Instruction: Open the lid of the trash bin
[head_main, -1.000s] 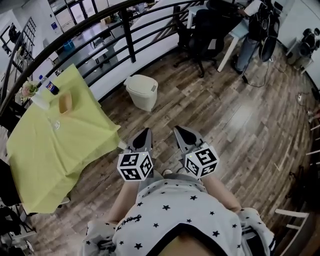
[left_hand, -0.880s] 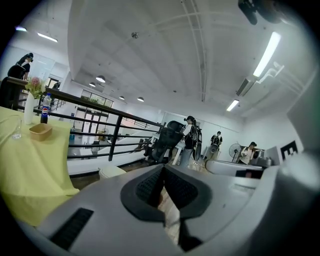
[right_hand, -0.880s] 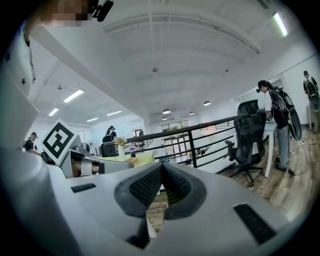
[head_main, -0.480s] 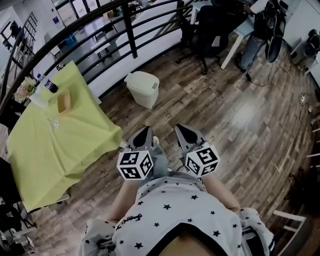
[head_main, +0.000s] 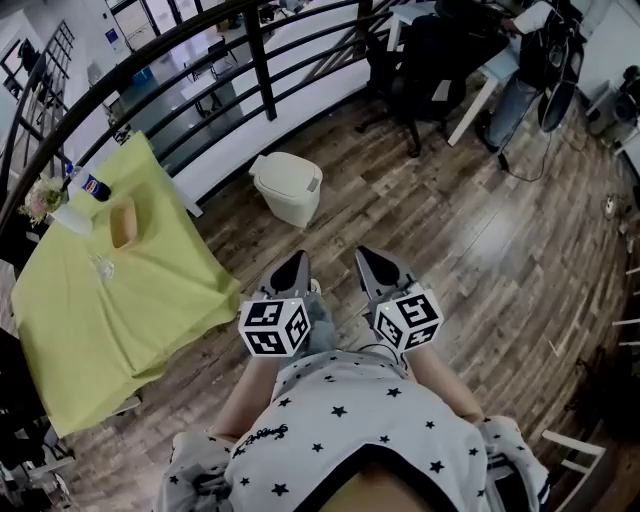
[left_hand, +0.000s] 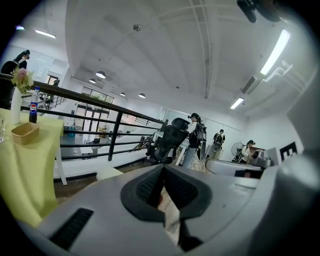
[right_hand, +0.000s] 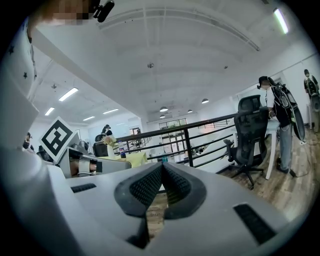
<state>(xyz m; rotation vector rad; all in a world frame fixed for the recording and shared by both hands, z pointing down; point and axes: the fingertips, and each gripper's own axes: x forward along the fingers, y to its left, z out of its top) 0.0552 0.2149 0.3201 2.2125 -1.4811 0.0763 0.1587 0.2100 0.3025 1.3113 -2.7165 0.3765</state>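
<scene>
The trash bin (head_main: 287, 187) is a cream plastic bin with its lid down, standing on the wooden floor by the railing, well ahead of both grippers. In the left gripper view only a pale edge of the trash bin (left_hand: 107, 173) shows above the jaws. My left gripper (head_main: 297, 264) and right gripper (head_main: 366, 257) are held side by side close to my body, pointing toward the bin. Both are shut with nothing between them. In the gripper views, the left gripper (left_hand: 162, 168) and the right gripper (right_hand: 162, 167) show their ribbed pads pressed together.
A table with a yellow-green cloth (head_main: 90, 300) stands at the left, bearing a bottle (head_main: 92, 185), a wooden bowl (head_main: 122, 222) and a vase of flowers (head_main: 48, 200). A black railing (head_main: 255, 60) runs behind the bin. An office chair (head_main: 425, 60) and a desk stand at the back right.
The head view has drifted a little and the bin sits slightly lower in it. Both grippers stay shut near my body. The bin lid stays down.
</scene>
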